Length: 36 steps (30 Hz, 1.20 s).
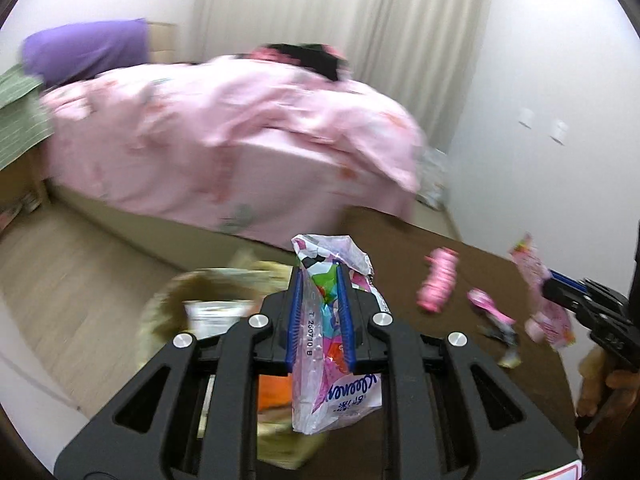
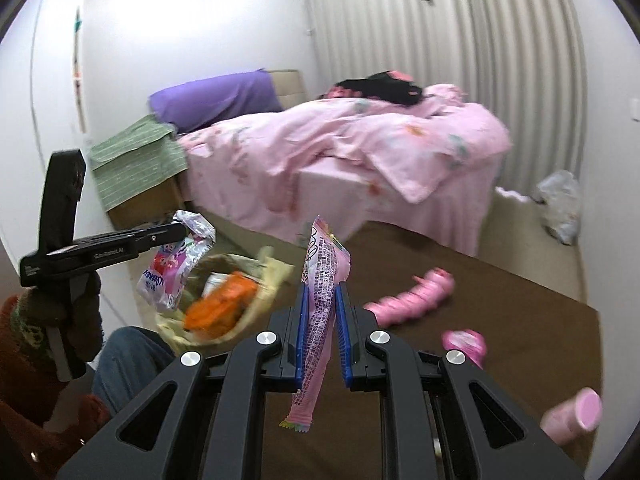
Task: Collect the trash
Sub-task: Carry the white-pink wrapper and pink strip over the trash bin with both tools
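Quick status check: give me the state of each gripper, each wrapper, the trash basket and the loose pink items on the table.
Left gripper: shut on the crumpled snack bag.
Right gripper: shut on the long pink wrapper.
Trash basket: open, already holding an orange packet.
Pink roll: loose on the brown table.
Pink bottle: lying on its side.
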Each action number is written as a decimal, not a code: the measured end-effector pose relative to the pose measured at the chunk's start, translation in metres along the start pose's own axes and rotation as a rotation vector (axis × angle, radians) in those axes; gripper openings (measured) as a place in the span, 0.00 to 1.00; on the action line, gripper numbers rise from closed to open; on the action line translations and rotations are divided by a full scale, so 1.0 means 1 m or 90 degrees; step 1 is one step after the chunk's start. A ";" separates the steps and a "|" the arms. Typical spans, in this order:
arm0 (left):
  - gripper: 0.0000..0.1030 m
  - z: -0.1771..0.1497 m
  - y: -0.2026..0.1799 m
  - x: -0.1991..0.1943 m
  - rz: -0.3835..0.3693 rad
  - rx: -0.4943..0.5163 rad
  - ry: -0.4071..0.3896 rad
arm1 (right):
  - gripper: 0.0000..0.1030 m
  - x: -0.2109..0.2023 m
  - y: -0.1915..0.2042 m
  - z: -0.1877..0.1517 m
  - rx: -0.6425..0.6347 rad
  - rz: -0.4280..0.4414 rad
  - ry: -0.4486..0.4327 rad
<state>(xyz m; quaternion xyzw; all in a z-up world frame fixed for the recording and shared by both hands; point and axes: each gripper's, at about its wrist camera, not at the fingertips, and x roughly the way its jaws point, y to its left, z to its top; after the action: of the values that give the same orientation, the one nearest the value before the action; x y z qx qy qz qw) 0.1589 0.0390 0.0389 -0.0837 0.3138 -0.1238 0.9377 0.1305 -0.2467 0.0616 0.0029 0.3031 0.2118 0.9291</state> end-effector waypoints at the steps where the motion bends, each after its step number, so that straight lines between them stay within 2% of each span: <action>1: 0.15 -0.002 0.018 0.000 0.011 -0.022 0.002 | 0.14 0.015 0.008 0.006 -0.003 0.020 0.011; 4: 0.15 -0.010 0.060 0.006 0.035 -0.078 0.012 | 0.14 0.051 0.030 0.017 -0.020 0.062 0.036; 9: 0.15 -0.026 0.099 0.015 0.042 -0.137 0.011 | 0.14 0.113 0.070 0.029 -0.052 0.107 0.082; 14: 0.15 -0.032 0.118 0.033 0.047 -0.153 0.015 | 0.14 0.186 0.097 0.022 -0.064 0.133 0.167; 20: 0.15 -0.048 0.131 0.071 0.032 -0.155 0.069 | 0.14 0.256 0.111 -0.001 -0.073 0.140 0.284; 26: 0.15 -0.066 0.124 0.093 0.020 -0.127 0.119 | 0.14 0.277 0.114 -0.015 -0.100 0.131 0.343; 32: 0.15 -0.075 0.124 0.097 0.026 -0.124 0.138 | 0.14 0.280 0.115 -0.025 -0.115 0.128 0.356; 36: 0.15 -0.077 0.125 0.094 0.023 -0.130 0.142 | 0.14 0.272 0.113 -0.024 -0.113 0.136 0.335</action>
<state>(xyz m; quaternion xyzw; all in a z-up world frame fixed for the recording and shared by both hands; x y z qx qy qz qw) 0.2073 0.1255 -0.1047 -0.1588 0.4285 -0.0826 0.8856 0.2700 -0.0392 -0.0953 -0.1015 0.5119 0.3272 0.7878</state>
